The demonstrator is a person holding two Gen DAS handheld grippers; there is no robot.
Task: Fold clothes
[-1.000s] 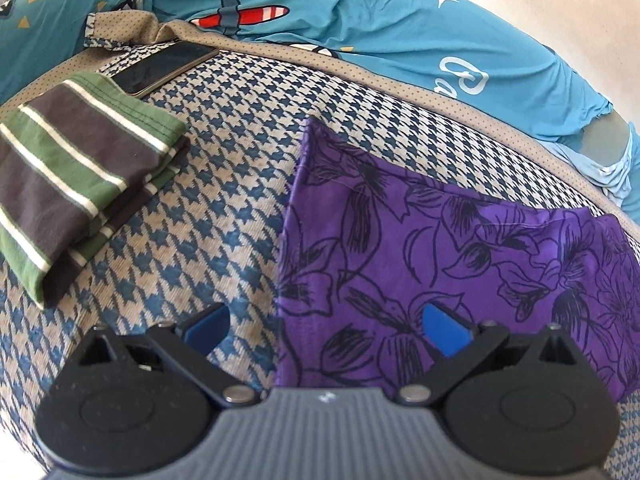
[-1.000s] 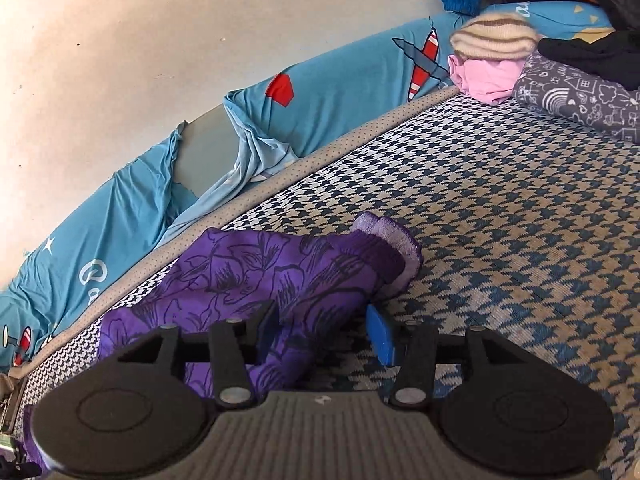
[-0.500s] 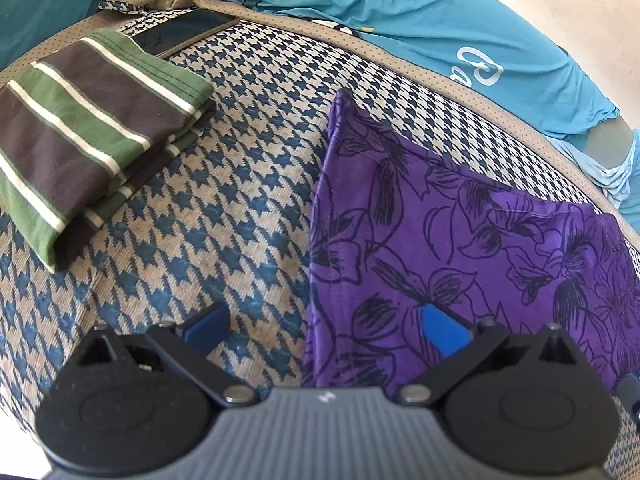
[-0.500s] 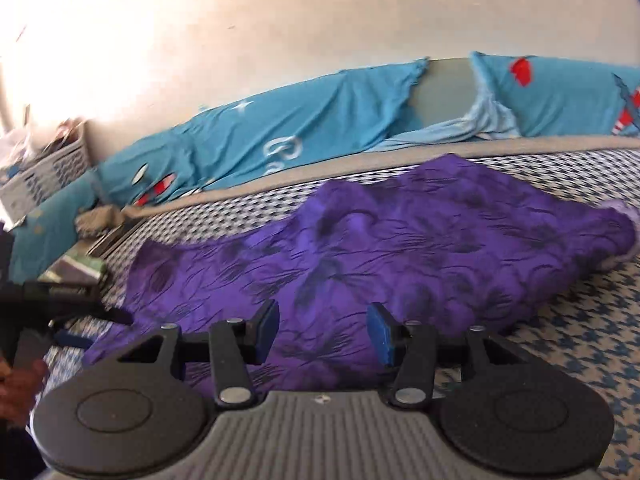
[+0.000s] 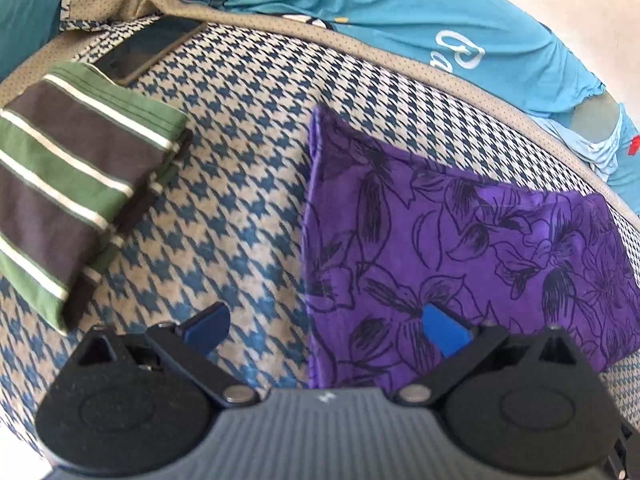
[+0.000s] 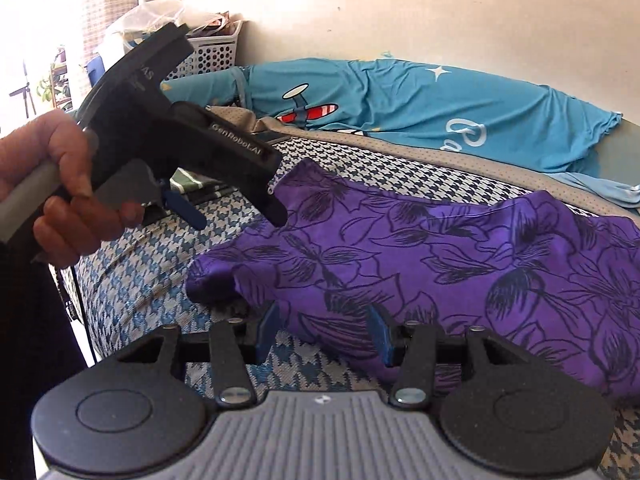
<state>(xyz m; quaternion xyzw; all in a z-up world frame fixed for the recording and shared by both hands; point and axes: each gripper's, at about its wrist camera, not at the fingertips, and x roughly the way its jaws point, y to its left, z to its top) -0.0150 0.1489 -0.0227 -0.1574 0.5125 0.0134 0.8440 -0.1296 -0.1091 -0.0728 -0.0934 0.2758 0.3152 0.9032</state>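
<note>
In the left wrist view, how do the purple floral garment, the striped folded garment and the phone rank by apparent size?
1. purple floral garment
2. striped folded garment, partly cut off by the frame edge
3. phone, though it lies farthest away

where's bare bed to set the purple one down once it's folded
The widest bare patch of houndstooth cover lies between the folded striped garment and the purple floral garment, ahead of the open left gripper. A narrower strip runs behind the purple garment up to the tan piping. The far left corner is crowded: a phone sits by the striped stack.
</note>
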